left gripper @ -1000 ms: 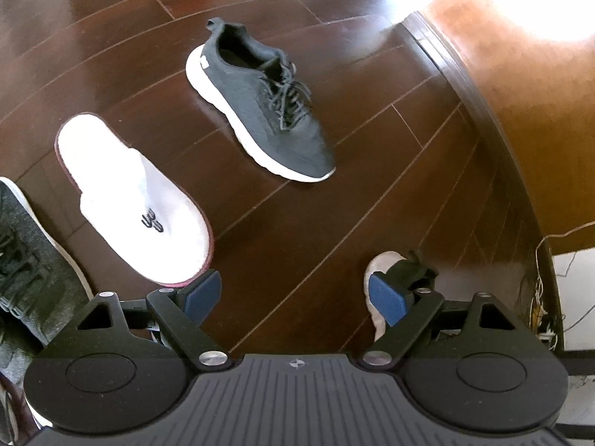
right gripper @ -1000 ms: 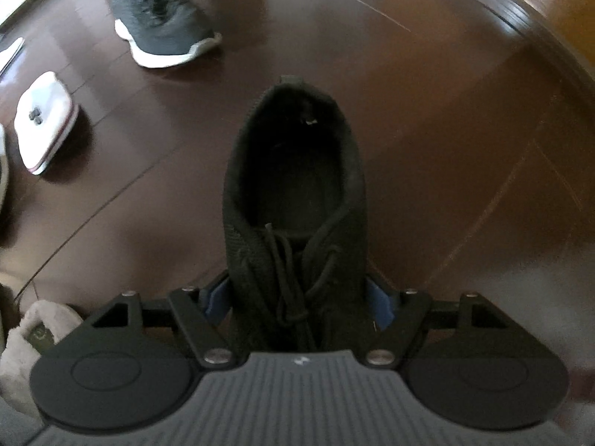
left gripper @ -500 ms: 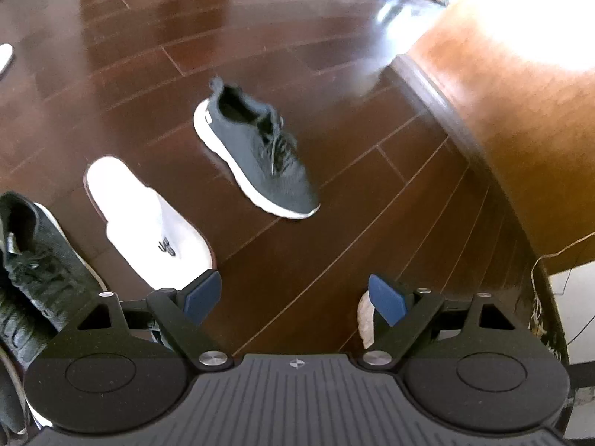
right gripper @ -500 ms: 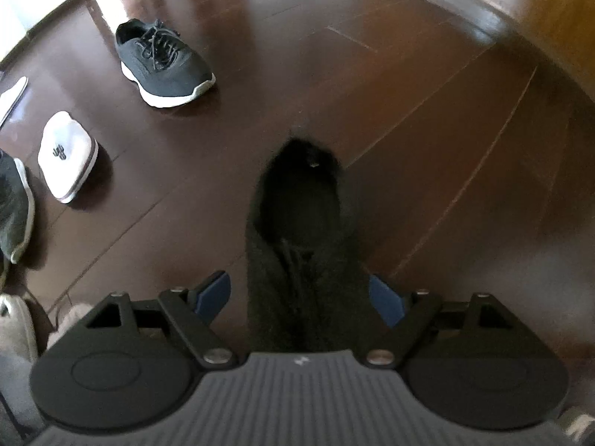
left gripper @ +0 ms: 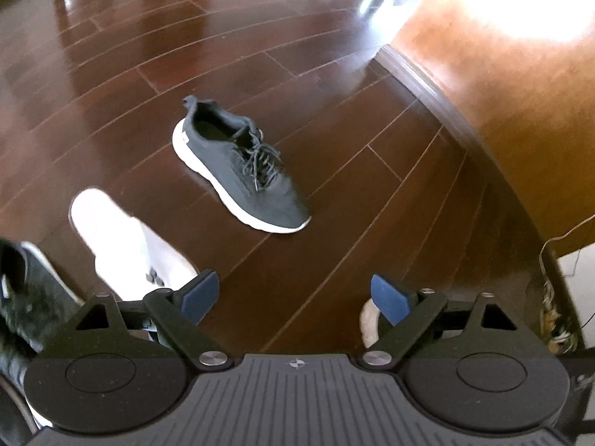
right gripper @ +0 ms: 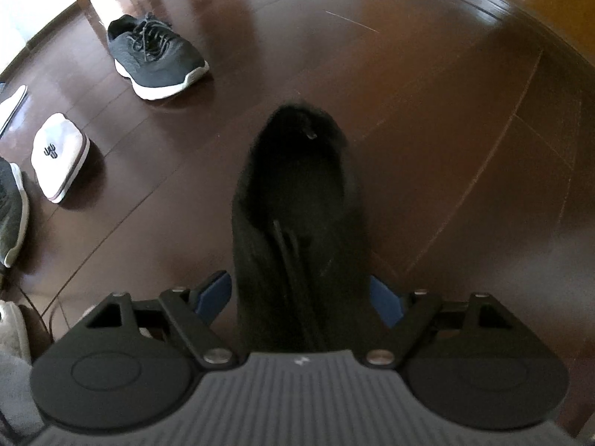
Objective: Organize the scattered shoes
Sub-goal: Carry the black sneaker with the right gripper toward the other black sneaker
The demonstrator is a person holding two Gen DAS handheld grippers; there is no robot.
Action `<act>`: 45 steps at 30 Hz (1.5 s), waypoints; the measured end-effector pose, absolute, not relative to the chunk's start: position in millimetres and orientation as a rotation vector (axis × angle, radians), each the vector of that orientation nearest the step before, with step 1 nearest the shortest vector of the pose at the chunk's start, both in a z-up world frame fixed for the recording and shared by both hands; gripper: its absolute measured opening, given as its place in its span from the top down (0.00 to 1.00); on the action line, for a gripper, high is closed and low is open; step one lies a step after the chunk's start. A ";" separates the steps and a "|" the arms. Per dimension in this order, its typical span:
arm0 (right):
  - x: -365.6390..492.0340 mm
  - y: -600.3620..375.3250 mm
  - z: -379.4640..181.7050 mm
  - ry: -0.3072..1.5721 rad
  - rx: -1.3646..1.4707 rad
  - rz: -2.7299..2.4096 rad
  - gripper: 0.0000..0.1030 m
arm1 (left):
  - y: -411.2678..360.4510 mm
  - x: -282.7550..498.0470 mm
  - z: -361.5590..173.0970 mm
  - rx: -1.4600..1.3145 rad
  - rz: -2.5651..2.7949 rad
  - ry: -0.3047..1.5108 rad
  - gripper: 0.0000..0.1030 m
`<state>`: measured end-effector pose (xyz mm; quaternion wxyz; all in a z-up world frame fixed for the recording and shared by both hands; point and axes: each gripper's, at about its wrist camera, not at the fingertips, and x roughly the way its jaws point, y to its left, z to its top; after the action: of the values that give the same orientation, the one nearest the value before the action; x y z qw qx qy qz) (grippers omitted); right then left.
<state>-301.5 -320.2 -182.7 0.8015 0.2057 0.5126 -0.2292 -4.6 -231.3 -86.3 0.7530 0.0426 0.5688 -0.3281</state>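
My right gripper (right gripper: 299,297) is shut on a black lace-up shoe (right gripper: 297,186), gripping its sides near the laces. The heel points away from me, above the dark wood floor. My left gripper (left gripper: 295,297) is open with nothing between its blue pads (left gripper: 200,293), well above the floor. A grey sneaker with a white sole (left gripper: 241,171) lies on the floor ahead of it, also in the right wrist view (right gripper: 156,55). A white slipper (left gripper: 126,245) (right gripper: 59,156) lies to the left, partly behind the left finger.
Another dark sneaker (left gripper: 26,290) (right gripper: 11,208) lies at the far left. A pale fluffy slipper (left gripper: 368,319) shows under the left gripper's right finger. An orange-brown wall with a baseboard (left gripper: 427,81) runs along the right, with cables (left gripper: 557,297) at its foot.
Both grippers have risen from the floor. The black shoe has stayed between the right gripper's fingers and come up with it. The grey sneaker and white slipper now look smaller.
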 end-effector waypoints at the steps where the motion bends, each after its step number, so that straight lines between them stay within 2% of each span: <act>1: -299.5 -321.3 -182.8 1.098 0.437 -0.495 0.22 | -231.9 -5.2 -87.1 0.093 -0.716 1.244 0.10; 5: -296.5 -323.4 -183.8 1.096 0.422 -0.488 0.23 | -240.9 2.6 -103.3 0.037 -0.756 1.312 0.10; 10: -290.0 -318.2 -181.8 1.126 0.380 -0.492 0.34 | -243.0 1.5 -103.1 0.076 -0.780 1.298 0.10; 15: -285.8 -312.9 -180.3 1.154 0.320 -0.494 0.39 | -240.0 3.1 -102.5 0.063 -0.776 1.302 0.10; 18: -283.4 -312.2 -175.8 1.157 0.278 -0.479 0.52 | -236.8 5.0 -101.8 0.062 -0.768 1.301 0.10; 20: -281.5 -314.1 -172.1 1.156 0.262 -0.475 0.55 | -235.6 6.5 -100.7 0.056 -0.767 1.302 0.10; 25: -274.1 -318.4 -173.5 1.201 0.237 -0.425 0.52 | -236.0 9.6 -101.5 0.054 -0.766 1.307 0.10; 32: -269.4 -310.6 -160.0 1.171 0.116 -0.356 0.51 | -232.9 10.8 -100.4 0.046 -0.763 1.307 0.10; 35: -257.5 -307.4 -160.5 1.167 0.076 -0.295 0.41 | -233.8 9.7 -101.1 0.051 -0.767 1.311 0.10; 38: -243.6 -309.0 -179.1 1.230 0.055 -0.229 0.41 | -235.3 8.3 -102.3 0.066 -0.769 1.310 0.10; 39: -240.1 -309.8 -185.9 1.251 0.048 -0.212 0.44 | -235.6 8.0 -103.5 0.075 -0.765 1.310 0.10; 41: -234.3 -307.9 -193.2 1.267 -0.012 -0.212 0.59 | -236.2 6.8 -107.6 0.102 -0.757 1.309 0.10; 45: -230.3 -305.7 -193.1 1.291 -0.039 -0.192 0.66 | -235.3 5.9 -120.1 0.164 -0.722 1.313 0.10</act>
<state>-230.3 -305.7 -193.1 0.7945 -0.0180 0.6004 -0.0893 5.9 -235.3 -120.1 0.7290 0.0746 0.5963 -0.3278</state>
